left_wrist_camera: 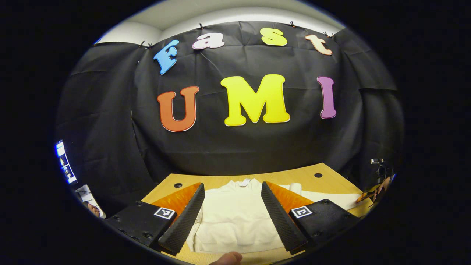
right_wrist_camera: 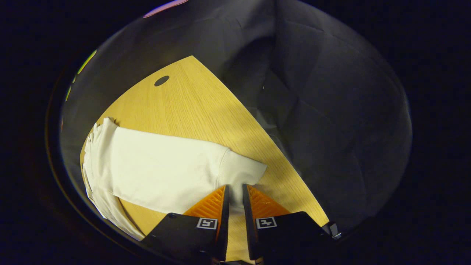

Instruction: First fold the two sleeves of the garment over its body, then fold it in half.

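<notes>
A cream long-sleeved garment (left_wrist_camera: 235, 217) lies flat on the wooden table (left_wrist_camera: 294, 175), collar toward the far edge. My left gripper (left_wrist_camera: 232, 186) hovers above its body, open wide, with the cloth showing between the fingers and nothing held. One sleeve (right_wrist_camera: 165, 165) stretches straight out across the table (right_wrist_camera: 191, 99) in the right gripper view. Its cuff (right_wrist_camera: 243, 171) reaches between the fingertips of my right gripper (right_wrist_camera: 234, 187), whose jaws stand nearly together on the cuff's edge. That same sleeve (left_wrist_camera: 331, 198) runs off to the right in the left gripper view.
The table has round cable holes (right_wrist_camera: 161, 80) (left_wrist_camera: 318, 175) near its far edge. Black cloth walls stand close behind and beside it. A fingertip (left_wrist_camera: 228, 257) shows at the bottom. A lit screen (left_wrist_camera: 64, 163) sits far left. The table edge (right_wrist_camera: 279, 154) runs just past the cuff.
</notes>
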Demonstrator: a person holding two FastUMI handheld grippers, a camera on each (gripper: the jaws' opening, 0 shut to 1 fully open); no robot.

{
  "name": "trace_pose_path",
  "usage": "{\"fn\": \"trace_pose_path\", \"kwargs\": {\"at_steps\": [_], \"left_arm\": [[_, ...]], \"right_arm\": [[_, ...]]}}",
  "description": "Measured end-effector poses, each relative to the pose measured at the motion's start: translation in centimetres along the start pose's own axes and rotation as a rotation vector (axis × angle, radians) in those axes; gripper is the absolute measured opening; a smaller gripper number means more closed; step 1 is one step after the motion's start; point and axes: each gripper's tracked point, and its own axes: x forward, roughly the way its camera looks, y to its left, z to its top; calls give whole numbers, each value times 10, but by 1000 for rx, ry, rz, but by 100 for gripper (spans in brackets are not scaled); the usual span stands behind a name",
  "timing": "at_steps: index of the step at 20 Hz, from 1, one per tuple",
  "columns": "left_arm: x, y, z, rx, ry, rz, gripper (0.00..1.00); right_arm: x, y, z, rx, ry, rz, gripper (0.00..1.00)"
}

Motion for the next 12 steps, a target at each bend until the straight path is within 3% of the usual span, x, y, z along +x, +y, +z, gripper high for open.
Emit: {"fn": "trace_pose_path", "kwargs": {"at_steps": [3,4,9,12], "left_arm": [[2,2,-7,-20,29,-26,99],[2,4,-7,-13,33,-27,99],[8,19,-7,6,25,-21,98],[13,26,-10,-3,30,-26,98]], "right_arm": [[-1,-2,0,17,-11,-28,23],[-4,-1,-1,35,-1,-48,2],[-12,4,-4,6,5,-79,7],[-27,7,-1,64,1,-73,0]]}}
